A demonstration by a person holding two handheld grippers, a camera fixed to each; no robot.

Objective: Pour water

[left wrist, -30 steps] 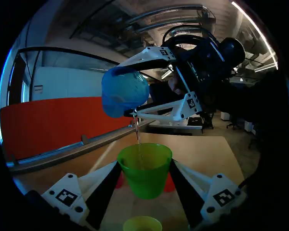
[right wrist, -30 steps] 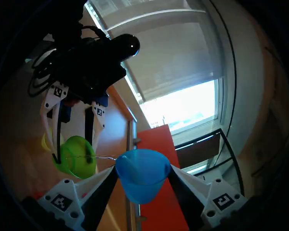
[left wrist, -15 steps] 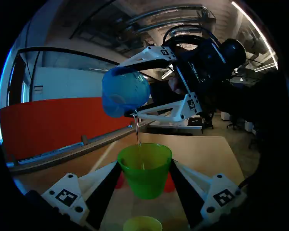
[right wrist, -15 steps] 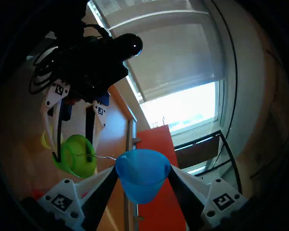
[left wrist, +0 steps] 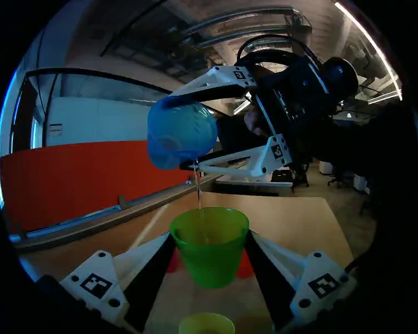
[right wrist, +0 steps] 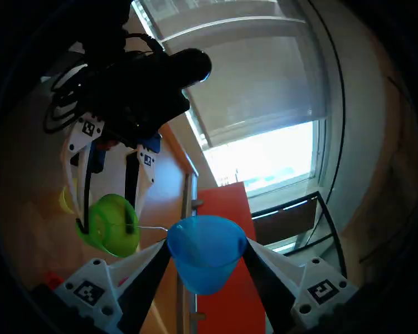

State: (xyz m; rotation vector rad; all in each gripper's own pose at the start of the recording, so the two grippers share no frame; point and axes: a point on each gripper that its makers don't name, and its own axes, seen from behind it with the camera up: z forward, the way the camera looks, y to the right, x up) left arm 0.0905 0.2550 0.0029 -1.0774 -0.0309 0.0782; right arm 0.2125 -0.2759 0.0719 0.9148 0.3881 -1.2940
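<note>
Now the left tool (left wrist: 209, 240) sits level above the wooden counter (left wrist: 298, 222), both fingers pressed on the upright green plastic cup (left wrist: 210, 261) between them. Just beneath its fingers stands a small yellow plastic cup (left wrist: 206, 324). Above and ahead, a thin stream of water (left wrist: 198, 189) drops into the green cup from a tipped blue plastic cup (left wrist: 181, 133). Reaching in from the right, the right tool (right wrist: 207, 247) is rolled over, one finger above the other, clamped on that blue cup.
</note>
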